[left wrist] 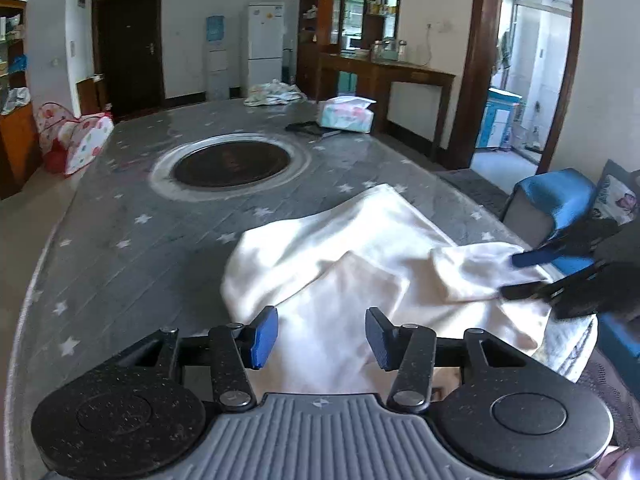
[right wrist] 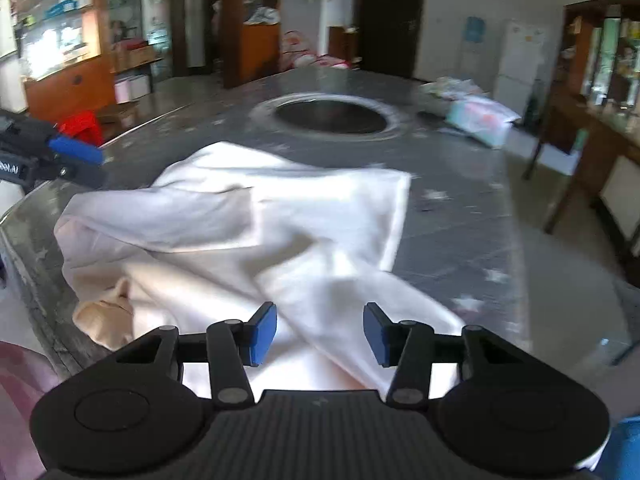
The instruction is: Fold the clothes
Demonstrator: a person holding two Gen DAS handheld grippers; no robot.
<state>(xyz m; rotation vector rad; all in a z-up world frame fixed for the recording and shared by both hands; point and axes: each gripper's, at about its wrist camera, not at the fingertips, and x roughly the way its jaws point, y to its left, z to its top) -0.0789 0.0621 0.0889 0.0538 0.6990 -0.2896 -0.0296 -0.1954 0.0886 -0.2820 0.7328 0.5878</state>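
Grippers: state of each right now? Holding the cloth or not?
Left gripper: open, nothing between the pads, poised over the white garment.
Right gripper: open, holding nothing, garment lying loose beneath it.

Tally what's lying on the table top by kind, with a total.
White garment: 1
Tissue pack: 1
Bundle of patterned cloth at the far edge: 1
Dark flat object beside the tissue pack, too small to identify: 1
Total: 4
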